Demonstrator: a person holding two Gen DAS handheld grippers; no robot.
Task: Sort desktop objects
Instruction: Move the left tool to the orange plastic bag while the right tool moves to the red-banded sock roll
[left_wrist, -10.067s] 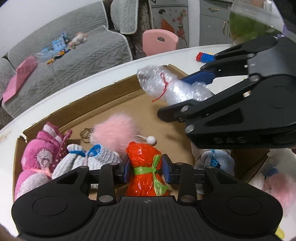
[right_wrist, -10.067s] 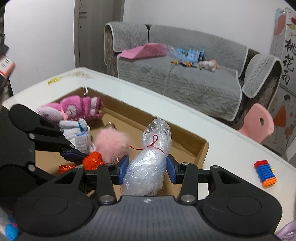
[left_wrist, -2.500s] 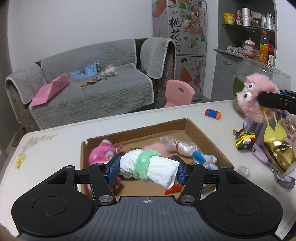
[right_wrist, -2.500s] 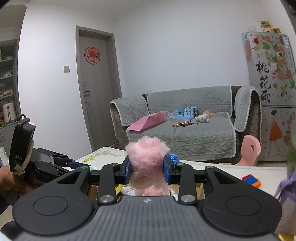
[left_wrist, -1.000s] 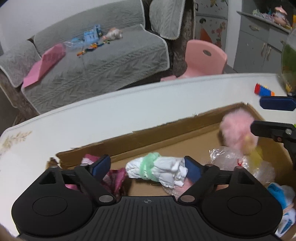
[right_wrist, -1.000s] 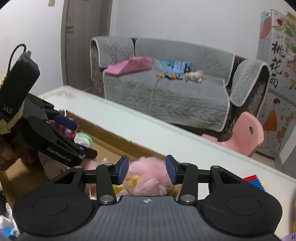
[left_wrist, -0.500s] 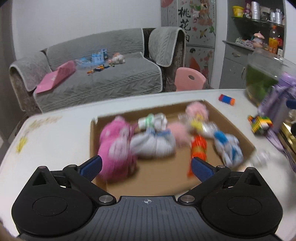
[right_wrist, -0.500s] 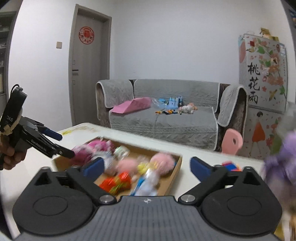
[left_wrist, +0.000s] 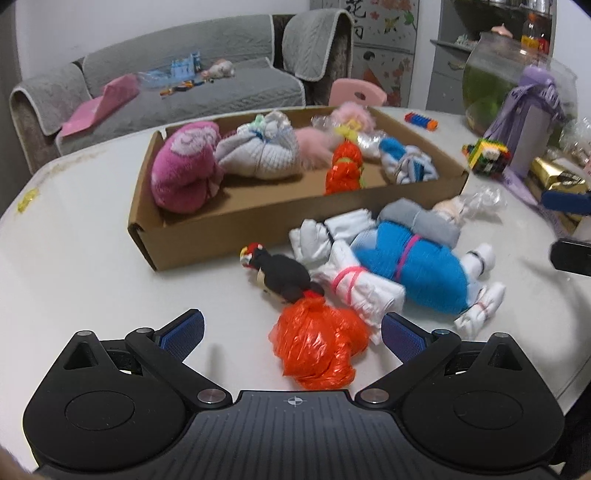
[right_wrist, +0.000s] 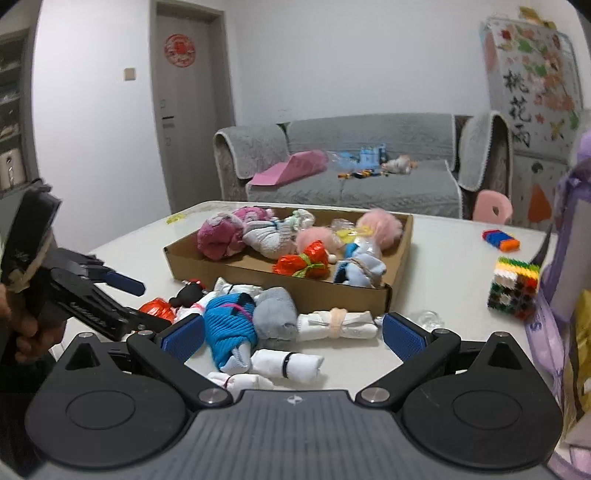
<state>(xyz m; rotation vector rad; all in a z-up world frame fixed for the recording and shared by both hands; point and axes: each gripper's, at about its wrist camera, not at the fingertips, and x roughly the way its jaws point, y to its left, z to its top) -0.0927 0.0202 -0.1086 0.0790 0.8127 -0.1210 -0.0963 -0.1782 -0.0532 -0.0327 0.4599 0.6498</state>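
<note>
Both grippers are tilted down at the table, jaws spread wide, holding nothing. Left gripper (left_wrist: 291, 334) has the orange bag (left_wrist: 319, 347) between its fingers, untouched. Right gripper (right_wrist: 293, 336) hangs over the sock bundles (right_wrist: 284, 363); the cardboard box (right_wrist: 258, 275) sits farther out.

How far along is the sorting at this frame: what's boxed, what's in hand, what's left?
Done: the cardboard box already holds several bundles, among them a pink towel roll and an orange bag bundle. In hand: nothing; the left gripper and the right gripper are both open and empty. Left: a pile on the table, including an orange bag, a blue sock roll and a black plush.
</note>
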